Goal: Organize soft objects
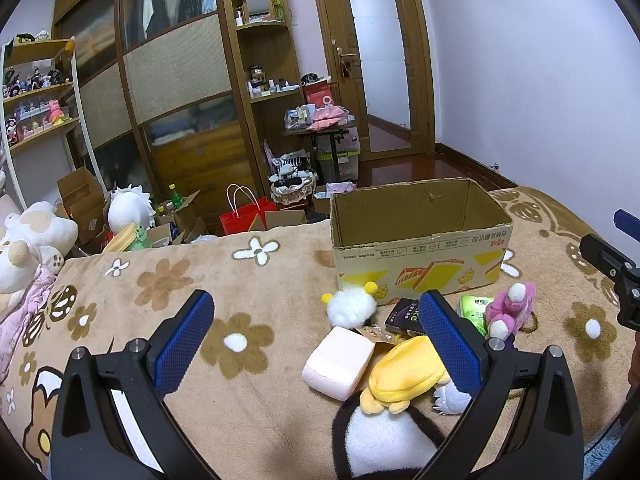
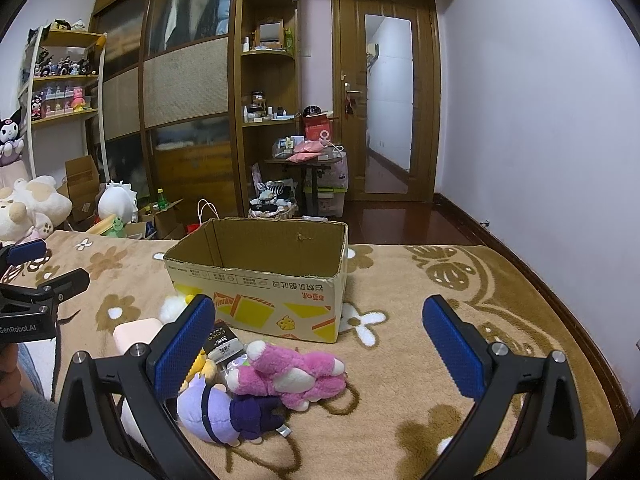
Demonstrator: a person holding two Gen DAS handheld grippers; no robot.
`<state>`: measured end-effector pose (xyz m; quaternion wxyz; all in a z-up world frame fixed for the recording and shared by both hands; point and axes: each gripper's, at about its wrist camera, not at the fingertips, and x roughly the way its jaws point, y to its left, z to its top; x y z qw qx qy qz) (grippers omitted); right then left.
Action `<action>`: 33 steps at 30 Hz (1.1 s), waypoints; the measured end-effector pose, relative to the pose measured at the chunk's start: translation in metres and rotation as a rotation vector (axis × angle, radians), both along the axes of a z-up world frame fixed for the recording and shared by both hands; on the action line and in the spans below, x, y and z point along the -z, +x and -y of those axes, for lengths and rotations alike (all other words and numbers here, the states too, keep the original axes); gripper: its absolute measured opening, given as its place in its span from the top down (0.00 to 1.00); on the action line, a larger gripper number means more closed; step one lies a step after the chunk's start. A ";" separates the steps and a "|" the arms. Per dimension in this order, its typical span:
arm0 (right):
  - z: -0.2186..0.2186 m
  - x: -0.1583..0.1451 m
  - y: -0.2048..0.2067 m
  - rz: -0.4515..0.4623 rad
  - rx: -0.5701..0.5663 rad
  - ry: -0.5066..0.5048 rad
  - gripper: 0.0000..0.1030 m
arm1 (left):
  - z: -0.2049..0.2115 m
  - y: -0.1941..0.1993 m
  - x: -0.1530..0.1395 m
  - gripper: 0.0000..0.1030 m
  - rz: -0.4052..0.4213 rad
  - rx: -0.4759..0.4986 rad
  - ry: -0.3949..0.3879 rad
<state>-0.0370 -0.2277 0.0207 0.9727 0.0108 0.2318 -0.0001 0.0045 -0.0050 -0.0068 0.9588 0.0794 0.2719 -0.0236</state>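
Observation:
An open cardboard box (image 1: 420, 248) (image 2: 256, 280) stands on the flowered blanket. In front of it lie soft toys: a white fluffy ball with yellow ears (image 1: 352, 306), a pale pink sponge block (image 1: 338, 362), a yellow plush (image 1: 404, 372), a black-and-white plush (image 1: 380, 440), a pink plush (image 1: 510, 312) (image 2: 292, 372) and a purple doll (image 2: 224, 412). My left gripper (image 1: 316, 344) is open above the sponge and yellow plush. My right gripper (image 2: 320, 348) is open above the pink plush. Both are empty.
A dark packet (image 1: 404, 316) (image 2: 224, 344) and a green tissue pack (image 1: 474, 308) lie among the toys. Large plush animals (image 1: 24, 240) sit at the bed's left end. Boxes, a red bag (image 1: 244, 216) and a wardrobe stand beyond the bed edge.

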 end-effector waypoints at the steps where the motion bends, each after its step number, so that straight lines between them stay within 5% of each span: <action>1: 0.000 0.000 0.000 0.001 0.000 0.000 0.00 | 0.000 0.000 0.000 0.02 -0.001 -0.001 0.001; 33: -0.001 -0.003 0.000 0.001 0.001 0.005 0.00 | -0.002 0.000 0.000 0.02 -0.008 0.004 0.005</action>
